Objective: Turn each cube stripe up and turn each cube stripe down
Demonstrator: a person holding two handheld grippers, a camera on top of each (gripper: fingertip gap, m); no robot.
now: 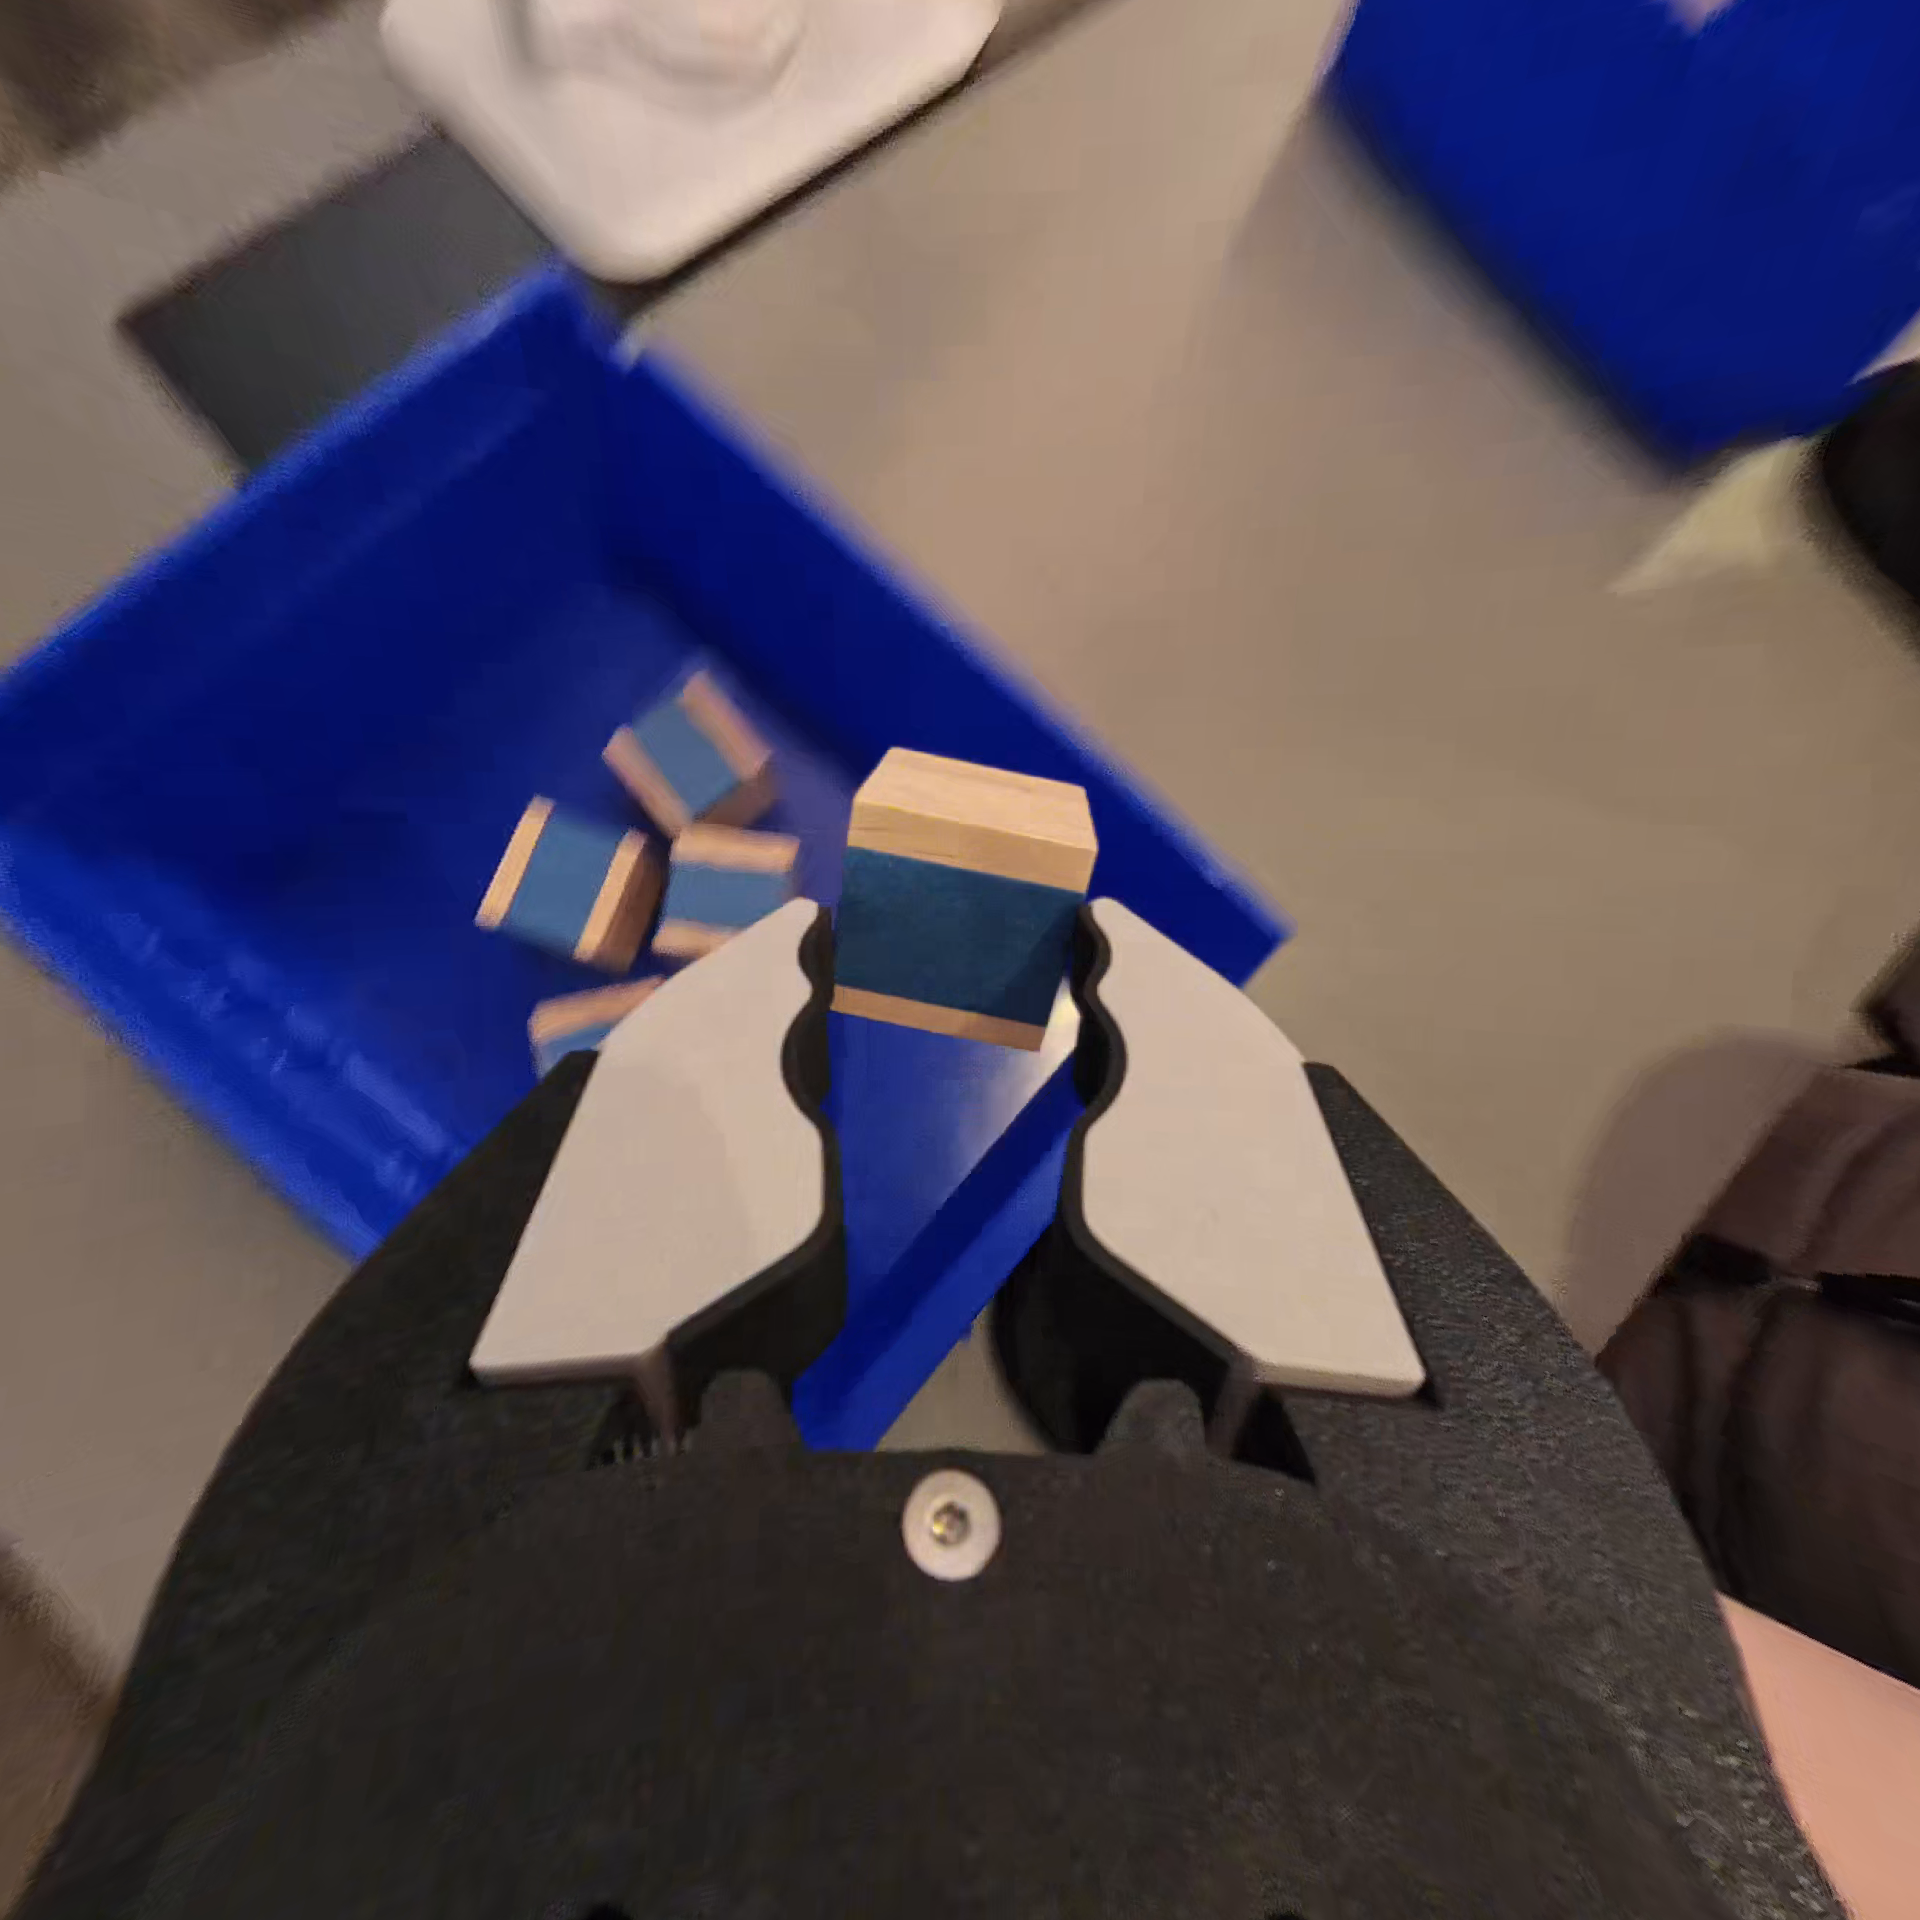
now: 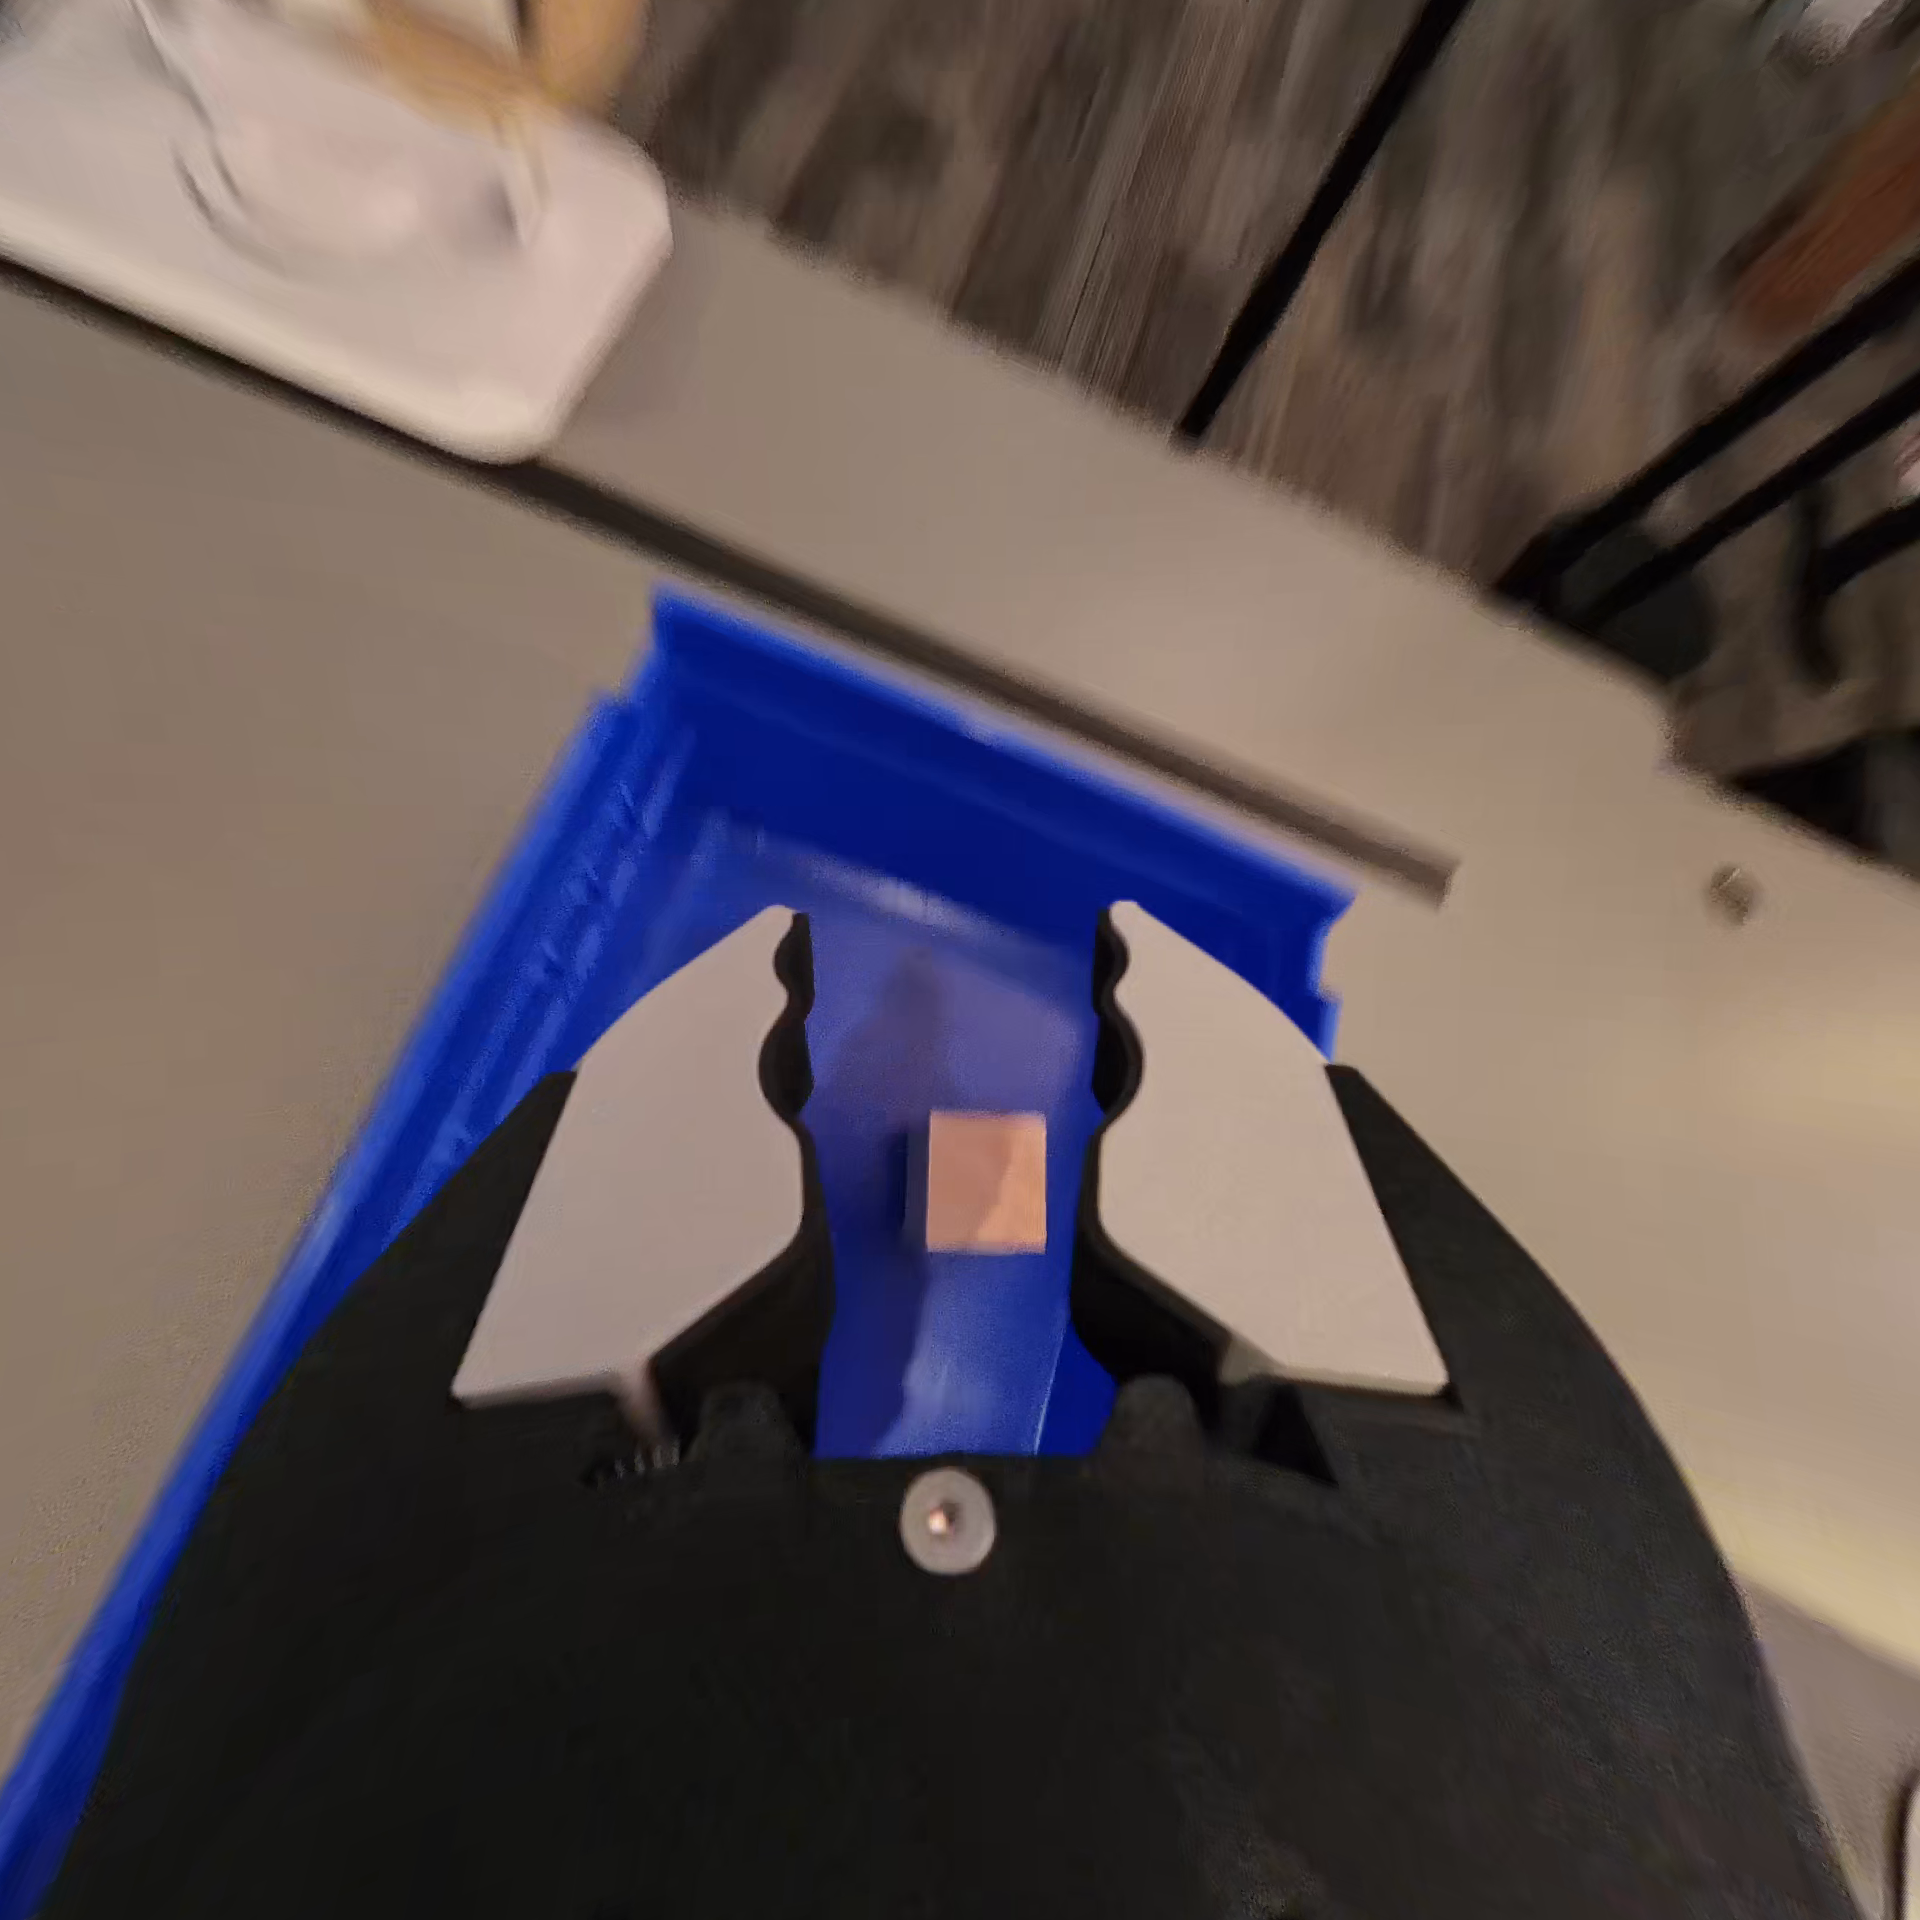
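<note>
Held cube: a wooden cube (image 1: 961,904) sits between the tips of the left gripper (image 1: 951,971), the jaws closed on its two sides; it hangs above the right edge of a blue bin (image 1: 343,644).
Look of it: pale wood on the top face, a broad dark blue band round the middle, a thin strip of wood along the bottom edge.
Left bin: the blue bin stands on the grey counter (image 1: 1299,623), open-topped. In it lie loose cubes (image 1: 566,883), four that show, bunched close together near the middle of the floor, each with a blue band between wooden ends, tilted different ways. One is half hidden behind the left finger.
Second bin: another blue bin (image 2: 831,790) lies under the right gripper (image 2: 951,971). A lone cube (image 2: 985,1179) rests on its floor, a plain wood face up; blur hides its sides.
Right gripper: jaws parted wide, holding nothing, above the lone cube and clear of it.
Far bin, left view: a blue bin (image 1: 1621,208) at upper right, blurred.
Beyond: a white tray (image 1: 686,114) at the counter's far side, its contents too blurred to tell. A dark mat (image 1: 343,291) lies beside the left bin.
</note>
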